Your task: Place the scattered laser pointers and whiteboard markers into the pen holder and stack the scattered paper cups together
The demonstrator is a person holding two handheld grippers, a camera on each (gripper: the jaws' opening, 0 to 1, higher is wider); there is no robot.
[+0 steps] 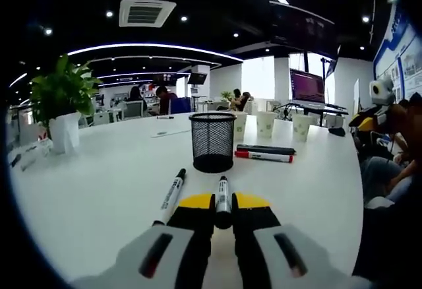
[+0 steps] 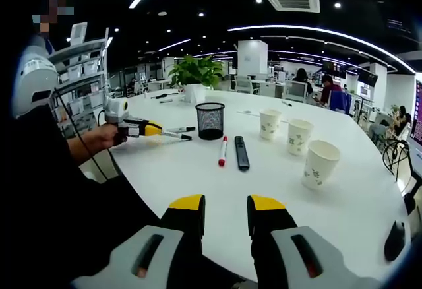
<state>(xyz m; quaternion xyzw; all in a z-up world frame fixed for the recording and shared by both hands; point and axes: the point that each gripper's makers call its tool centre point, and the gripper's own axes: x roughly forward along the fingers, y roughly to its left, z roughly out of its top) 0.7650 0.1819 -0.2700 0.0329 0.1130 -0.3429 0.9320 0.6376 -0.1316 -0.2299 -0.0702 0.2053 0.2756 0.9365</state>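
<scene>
My left tongs [image 1: 223,220] sit closest to the lens, clamped on a black marker [image 1: 223,200]. Its long axis runs straight ahead along the jaws, cap end poking forward past the yellow tips. The mesh pen holder [image 1: 212,141] stands dead ahead of it, just beyond the marker tip, mouth up, so I judge the coming move as lift, tip the marker upright, drop it in.

A second black marker [image 1: 171,196] lies on the bench [image 1: 99,190] just left of my tongs, angled toward the holder. Right of the holder a red-capped marker [image 1: 264,156] and a dark laser pointer [image 1: 266,149] lie side by side, long axes crosswise to my left tongs.

In the right gripper view those two lie pointing toward my right tongs [image 2: 226,213], which are parted with nothing between them, hovering low over the near bench edge. So the right side is better lined up for that pair, the left for the markers by the holder.

Three paper cups [image 2: 291,136] stand apart in a loose row right of the holder, not yet stacked. A potted plant [image 2: 194,81] sits well behind.
</scene>
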